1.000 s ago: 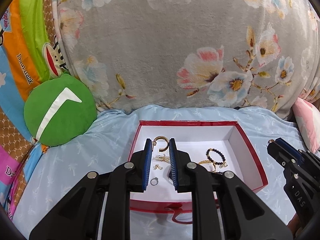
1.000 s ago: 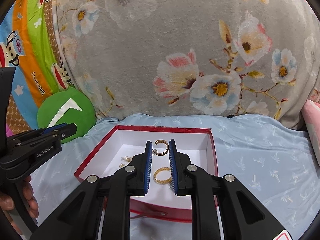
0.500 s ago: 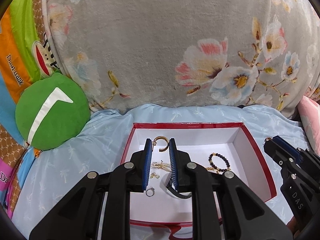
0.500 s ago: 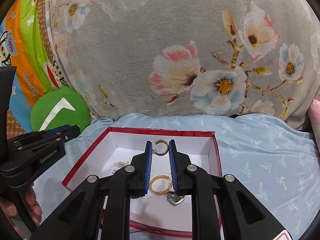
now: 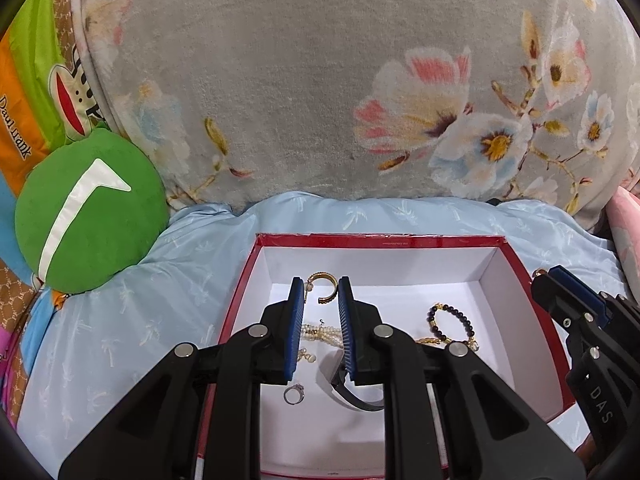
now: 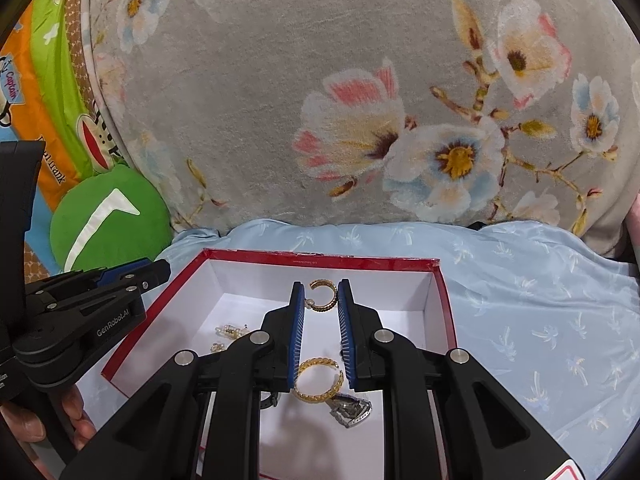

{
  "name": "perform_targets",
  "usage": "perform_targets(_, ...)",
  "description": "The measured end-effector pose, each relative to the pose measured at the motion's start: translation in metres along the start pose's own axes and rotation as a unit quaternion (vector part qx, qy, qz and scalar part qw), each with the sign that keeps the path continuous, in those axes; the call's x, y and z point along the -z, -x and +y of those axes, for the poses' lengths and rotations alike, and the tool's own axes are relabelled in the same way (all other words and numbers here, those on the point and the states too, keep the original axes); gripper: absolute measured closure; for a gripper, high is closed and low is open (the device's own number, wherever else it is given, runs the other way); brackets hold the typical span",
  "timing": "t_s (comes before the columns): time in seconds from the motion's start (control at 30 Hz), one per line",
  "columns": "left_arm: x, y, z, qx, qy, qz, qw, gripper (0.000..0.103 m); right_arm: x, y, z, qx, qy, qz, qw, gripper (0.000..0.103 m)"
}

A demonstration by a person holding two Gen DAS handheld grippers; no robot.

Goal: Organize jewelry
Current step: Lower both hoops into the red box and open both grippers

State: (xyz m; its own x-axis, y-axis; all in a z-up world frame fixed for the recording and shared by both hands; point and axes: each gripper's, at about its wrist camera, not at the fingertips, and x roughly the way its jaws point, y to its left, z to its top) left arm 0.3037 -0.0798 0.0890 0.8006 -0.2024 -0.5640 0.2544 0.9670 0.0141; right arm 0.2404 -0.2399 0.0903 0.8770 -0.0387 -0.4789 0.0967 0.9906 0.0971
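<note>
Two tools hang over a red box (image 5: 516, 258) of loose jewelry on the bed's blue sheet (image 5: 120, 312), each with its jaws narrow and nothing between the pads. Nearest below the left tool (image 5: 319, 332) lie a silver ring (image 5: 294, 394) and a black watch strap (image 5: 360, 398), with a pearl strand (image 5: 324, 332) just ahead. Under the right tool (image 6: 319, 332) sits a gold twisted hoop (image 6: 319, 380) beside a metal watch (image 6: 352, 410). Beyond both tips lies an open gold cuff (image 6: 323, 295); a black bead bracelet (image 5: 450, 322) rests to the left tool's right. To do the pick well, I would open the jaws before descending, choose a single piece, and straddle its rim so neighbours stay untangled. Farthest back stand a green cushion (image 5: 90, 216) and floral blanket (image 5: 320, 80).
</note>
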Motion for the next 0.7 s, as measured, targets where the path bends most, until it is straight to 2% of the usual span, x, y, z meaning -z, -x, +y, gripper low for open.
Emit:
perform_targets(0.47,0.009,-0.038,0.004,-0.001,0.004,0.033,0.9995,0.086,0.012,-0.042,-0.004,0.007,-0.001,0.032,0.999,0.086)
perform_targets(0.5,0.009,-0.040,0.005,0.000,0.005,0.036,0.9994,0.083,0.013,-0.045,-0.004,0.006,-0.001,0.036,0.999,0.086)
perform_targets(0.53,0.009,-0.043,0.005,0.001,0.005,0.039,0.9992,0.074,0.014,-0.047,-0.004,0.005,-0.002,0.036,0.999,0.085)
perform_targets(0.57,0.010,-0.045,0.005,0.001,0.006,0.043,0.9991,0.067,0.015,-0.048,-0.004,0.009,-0.002,0.036,0.999,0.078)
perform_targets(0.6,0.010,-0.046,0.006,-0.003,0.009,0.045,0.9989,0.050,0.015,-0.048,-0.005,0.012,-0.003,0.035,0.999,0.062)
perform_targets(0.63,0.010,-0.047,0.007,-0.006,0.015,0.044,0.9989,0.038,0.016,-0.047,-0.005,0.016,-0.005,0.030,0.999,0.055)
perform_targets(0.67,0.011,-0.045,0.008,-0.003,0.019,0.041,0.9990,0.035,0.016,-0.044,-0.006,0.021,-0.008,0.021,1.000,0.046)
perform_targets(0.7,0.011,-0.044,0.009,-0.002,0.020,0.040,0.9990,0.030,0.016,-0.041,-0.007,0.023,-0.010,0.015,1.000,0.044)
